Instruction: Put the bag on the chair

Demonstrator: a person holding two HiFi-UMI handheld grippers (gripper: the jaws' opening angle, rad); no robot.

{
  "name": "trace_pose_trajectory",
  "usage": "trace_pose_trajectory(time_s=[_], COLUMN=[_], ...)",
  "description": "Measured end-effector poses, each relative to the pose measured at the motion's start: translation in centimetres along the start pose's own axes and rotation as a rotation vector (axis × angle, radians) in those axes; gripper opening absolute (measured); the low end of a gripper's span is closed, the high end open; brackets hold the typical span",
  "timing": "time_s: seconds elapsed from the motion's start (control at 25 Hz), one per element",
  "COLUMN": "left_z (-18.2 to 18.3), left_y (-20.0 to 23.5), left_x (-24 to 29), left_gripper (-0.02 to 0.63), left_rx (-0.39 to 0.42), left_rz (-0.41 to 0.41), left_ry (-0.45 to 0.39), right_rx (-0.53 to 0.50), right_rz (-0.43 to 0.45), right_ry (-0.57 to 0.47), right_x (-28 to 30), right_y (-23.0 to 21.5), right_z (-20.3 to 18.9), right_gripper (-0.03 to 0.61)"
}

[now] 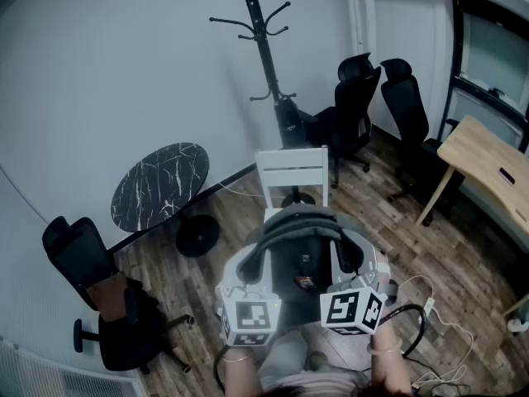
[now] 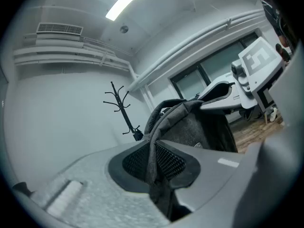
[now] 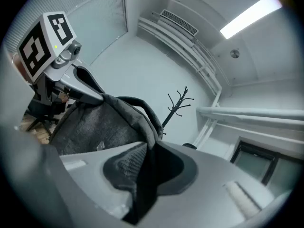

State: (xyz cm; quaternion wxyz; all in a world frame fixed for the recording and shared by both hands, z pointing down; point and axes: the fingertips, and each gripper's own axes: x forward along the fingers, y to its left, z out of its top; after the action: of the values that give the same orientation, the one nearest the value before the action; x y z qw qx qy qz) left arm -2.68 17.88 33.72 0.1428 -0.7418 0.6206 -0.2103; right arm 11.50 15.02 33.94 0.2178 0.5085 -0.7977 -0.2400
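Reader: Bag first. Where is it?

Describer: A grey backpack (image 1: 302,259) hangs upright between two tools, just in front of a white chair (image 1: 291,170). From the head view it covers the seat, and only the slatted chair back shows beyond it. Whether its base touches the seat cannot be told from here.

Reader: What has hold of it?

Describer: The left hand-held gripper (image 2: 154,163) is nearly closed, and its dark ribbed pads pinch a fold of grey fabric on one side. The right hand-held gripper (image 3: 145,167) is also nearly closed on a fold at the opposite side. Each gripper's camera shows the other gripper across the top of the bag.

Reader: Why one on each side?

Describer: Probably to share the weight and stop a soft bag from sagging or swinging. Both tools point roughly level, which keeps the top handle uppermost.

Reader: How far along is this?

Describer: It looks late. The bag seems lined up over the seat and ready for lowering and release. If only one side lets go, it could tip off the front edge.
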Motion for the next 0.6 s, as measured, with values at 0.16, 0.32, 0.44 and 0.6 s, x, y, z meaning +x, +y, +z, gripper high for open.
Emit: trace_pose_trajectory(time_s=[0.16, 0.32, 0.44, 0.6], left_z=[-0.5, -0.4, -0.1, -0.5], left_y=[-0.8, -0.4, 0.1, 1.4], left_x=[-0.1, 0.0, 0.5, 2.0], left_gripper=[0.049, 0.049, 0.049, 0.048], left_rx=[-0.003, -0.002, -0.003, -0.003], left_rz=[-0.011, -0.012, -0.004, 0.003], left_ry=[0.024, 0.012, -0.009, -0.024], right_rx=[0.012, 0.018, 0.026, 0.025], right_rz=[0.003, 0.006, 0.003, -0.022], right_ry=[0.008, 0.0, -0.012, -0.015], right_x=[-0.7, -0.7, 0.0, 1.9], right_y=[-0.2, 0.0, 0.0, 0.2], right_z=[-0.5, -0.4, -0.2, 0.0], right_gripper=[0.063, 0.061, 0.061, 0.061])
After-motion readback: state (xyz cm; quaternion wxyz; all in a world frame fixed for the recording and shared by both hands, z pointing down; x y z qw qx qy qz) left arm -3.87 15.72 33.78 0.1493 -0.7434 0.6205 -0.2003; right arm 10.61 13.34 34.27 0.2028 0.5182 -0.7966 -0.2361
